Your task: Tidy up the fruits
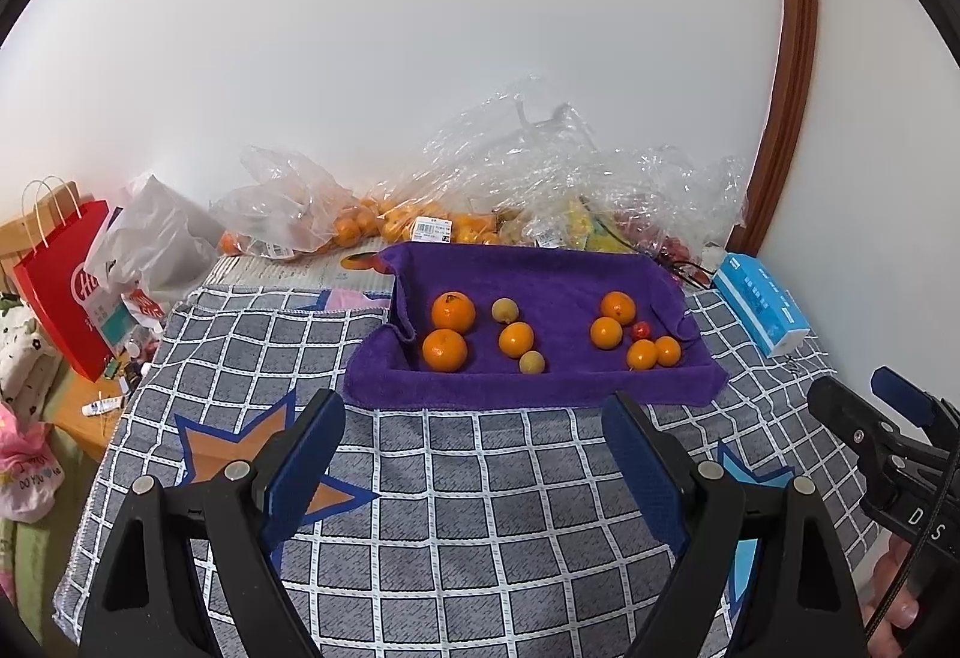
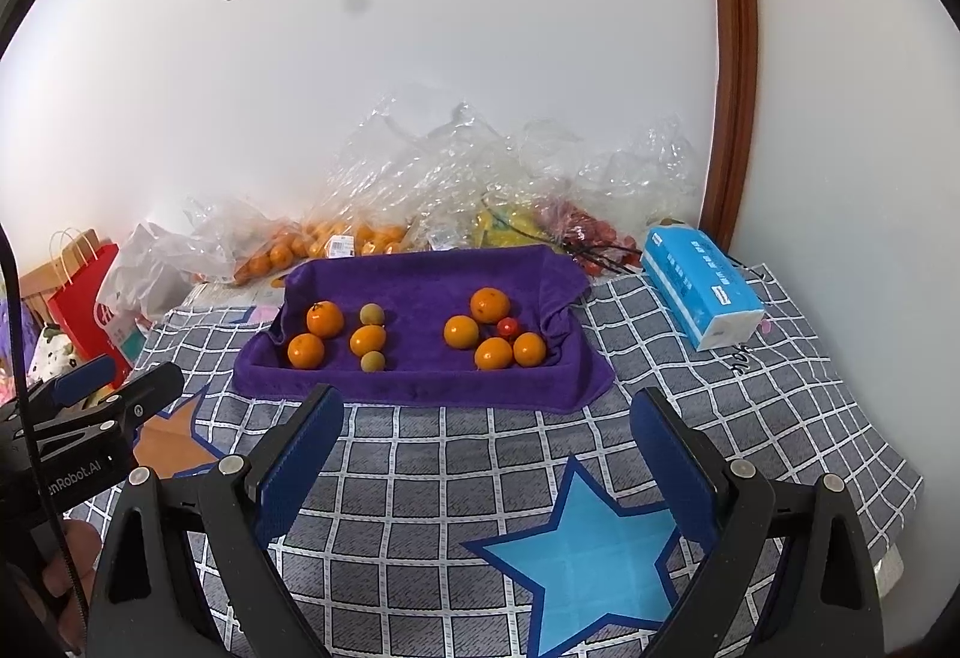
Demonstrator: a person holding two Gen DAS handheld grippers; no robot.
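A purple towel [image 1: 540, 271] [image 2: 420, 280], folded up at its sides like a tray, lies on the checked cloth. On its left part lie three oranges [image 1: 453, 311] [image 2: 324, 319] and two small greenish fruits [image 1: 504, 309] [image 2: 372, 314]. On its right part lie several oranges [image 1: 618, 308] [image 2: 490, 305] and a small red tomato [image 1: 641, 330] [image 2: 507, 326]. My left gripper [image 1: 474, 406] stands open over the cloth, short of the towel's near edge, nothing between its fingers. My right gripper [image 2: 486, 403] is open too, also short of the towel and holding nothing.
Clear plastic bags [image 1: 540, 166] [image 2: 456, 166] with oranges and other fruit pile up against the wall behind the towel. A blue tissue pack [image 1: 762, 301] [image 2: 699, 286] lies to the right. A red paper bag [image 1: 66, 286] [image 2: 84, 292] stands at the left.
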